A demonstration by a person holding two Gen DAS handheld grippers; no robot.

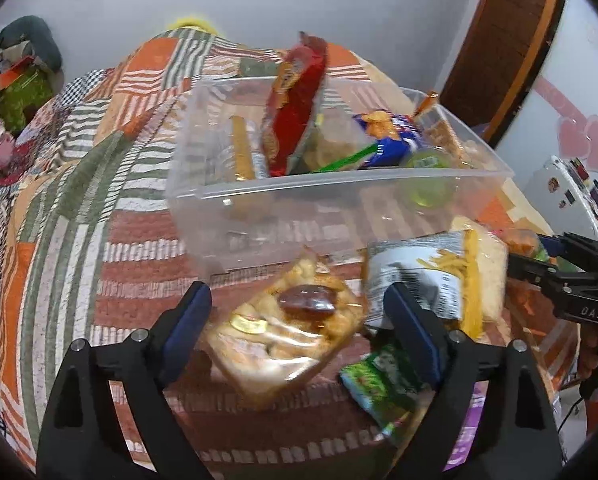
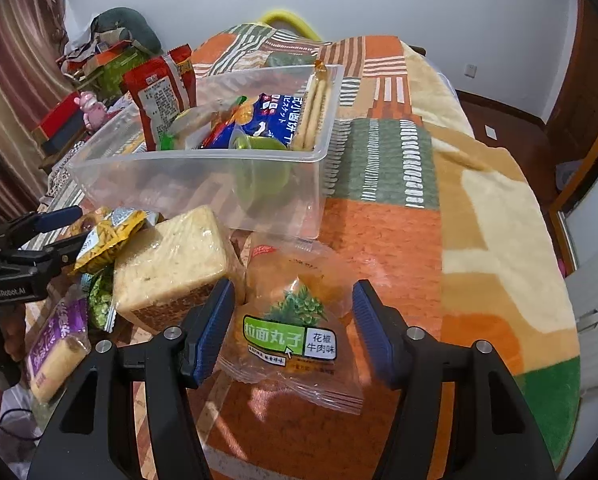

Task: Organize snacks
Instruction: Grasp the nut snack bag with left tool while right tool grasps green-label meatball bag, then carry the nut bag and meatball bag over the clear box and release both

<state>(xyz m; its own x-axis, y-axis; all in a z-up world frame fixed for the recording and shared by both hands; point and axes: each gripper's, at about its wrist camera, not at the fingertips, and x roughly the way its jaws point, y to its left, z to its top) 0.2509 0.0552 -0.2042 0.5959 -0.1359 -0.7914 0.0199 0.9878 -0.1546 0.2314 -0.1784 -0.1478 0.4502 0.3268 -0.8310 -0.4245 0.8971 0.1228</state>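
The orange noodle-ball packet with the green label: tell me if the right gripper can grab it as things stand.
Probably yes. The right gripper is open with the orange packet lying flat between its fingers, nothing over it. The wrapped beige block sits close beside the left finger but doesn't cover the packet.

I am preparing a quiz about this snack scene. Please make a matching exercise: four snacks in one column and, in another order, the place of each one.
Column one:
1. red packet
2. green jelly cup
3. orange packet with green label
4. clear pastry packet

Column two:
A. on the blanket, between the fingers of the right hand-held gripper
B. upright at the clear bin's left end, seen from the right wrist
C. between the fingers of the left hand-held gripper
D. inside the bin, against its near wall

Pairs: 1-B, 2-D, 3-A, 4-C
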